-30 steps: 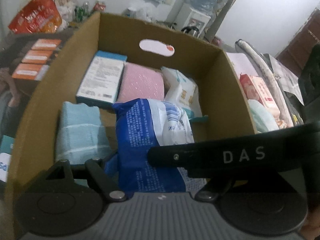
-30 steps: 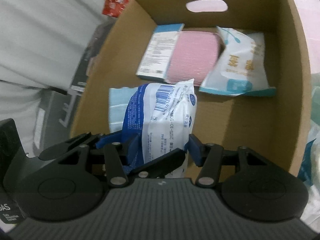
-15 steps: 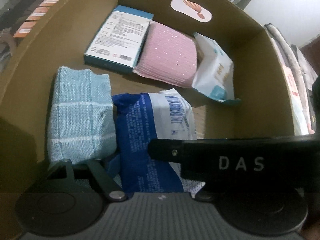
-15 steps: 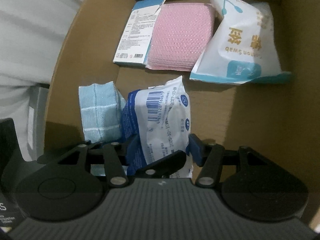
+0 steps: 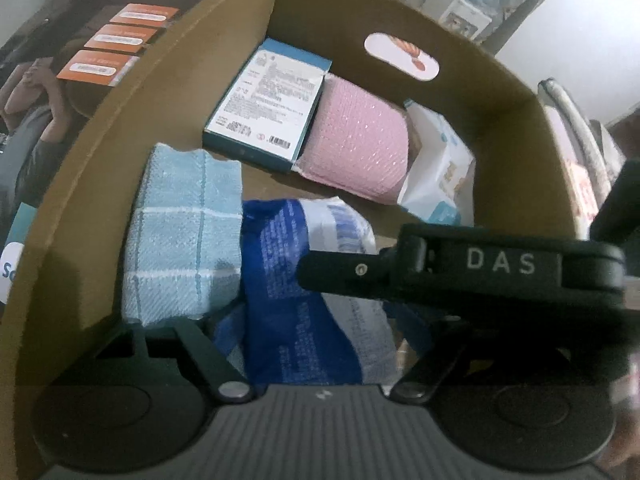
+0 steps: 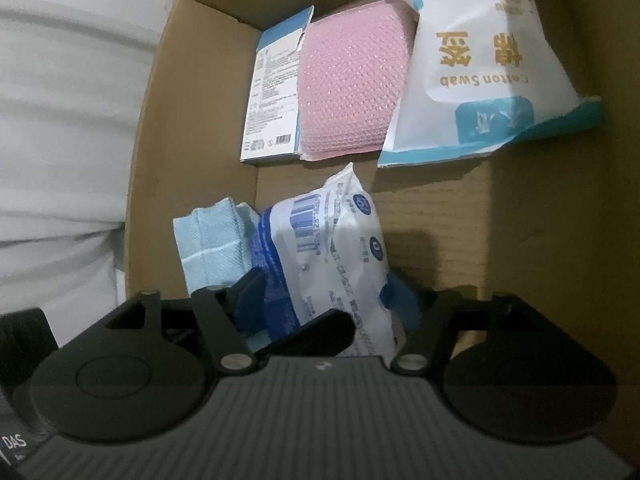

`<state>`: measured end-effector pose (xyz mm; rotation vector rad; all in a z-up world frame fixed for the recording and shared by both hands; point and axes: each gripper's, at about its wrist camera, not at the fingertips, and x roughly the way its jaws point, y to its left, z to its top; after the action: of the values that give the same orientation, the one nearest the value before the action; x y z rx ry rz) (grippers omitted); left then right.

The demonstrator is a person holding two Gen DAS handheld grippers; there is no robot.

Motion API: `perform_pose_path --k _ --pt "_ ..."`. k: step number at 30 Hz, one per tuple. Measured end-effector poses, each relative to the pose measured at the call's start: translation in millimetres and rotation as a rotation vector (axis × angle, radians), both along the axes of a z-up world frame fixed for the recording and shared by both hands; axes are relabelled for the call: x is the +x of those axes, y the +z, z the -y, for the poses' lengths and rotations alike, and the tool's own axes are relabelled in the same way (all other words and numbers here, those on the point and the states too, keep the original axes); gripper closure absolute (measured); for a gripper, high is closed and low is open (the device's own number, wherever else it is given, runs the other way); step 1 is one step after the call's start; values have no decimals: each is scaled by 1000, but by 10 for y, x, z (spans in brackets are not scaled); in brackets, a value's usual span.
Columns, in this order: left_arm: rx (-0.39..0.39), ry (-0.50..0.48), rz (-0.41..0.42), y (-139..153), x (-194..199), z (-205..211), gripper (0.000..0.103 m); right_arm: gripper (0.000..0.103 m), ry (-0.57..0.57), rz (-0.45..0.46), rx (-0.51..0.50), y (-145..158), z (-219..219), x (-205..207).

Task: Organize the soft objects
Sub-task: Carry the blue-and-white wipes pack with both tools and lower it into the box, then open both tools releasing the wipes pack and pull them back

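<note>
Stage: we set the blue-and-white pack (image 6: 332, 256) in the cardboard box (image 6: 540, 240), frame centre, beside the blue towel (image 6: 212, 248) | right gripper (image 6: 324, 304) jaws just opening, pack between, loosed | left gripper (image 5: 320, 344) wide, empty | left: withdraw.

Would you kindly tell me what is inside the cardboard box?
Cardboard box: blue towel, blue-white packet, printed carton, pink pad, swab bag. Anything beneath them is covered.

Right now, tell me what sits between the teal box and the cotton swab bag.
The pink sponge pad lies between the teal box and cotton swab bag, touching both; clearest in the right wrist view.
</note>
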<state>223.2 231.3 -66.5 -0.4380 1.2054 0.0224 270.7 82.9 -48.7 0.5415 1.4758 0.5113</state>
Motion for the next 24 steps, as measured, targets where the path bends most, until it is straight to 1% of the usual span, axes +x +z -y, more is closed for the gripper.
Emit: perform_pose_path --k 4,8,11,14,18,20,24 --pt "-13 16 49 138 -61 -10 14 29 -14 5 14 50 38 -6" --pt "-15 30 104 315 -141 8 12 27 -29 47 34 204 125 -19" --pt "-29 35 145 457 -221 41 11 27 -47 81 96 365 228 -34" --pt "-34 32 184 602 -313 128 11 25 -70 141 167 579 395 -70" --pt "-27 -4 238 804 -479 321 10 24 -100 216 278 871 733 -208" --pt "-17 -29 266 895 -569 447 10 23 -102 259 317 1011 914 -324" --pt "-5 -90 317 1038 -749 726 7 21 -129 342 375 1253 1451 -657"
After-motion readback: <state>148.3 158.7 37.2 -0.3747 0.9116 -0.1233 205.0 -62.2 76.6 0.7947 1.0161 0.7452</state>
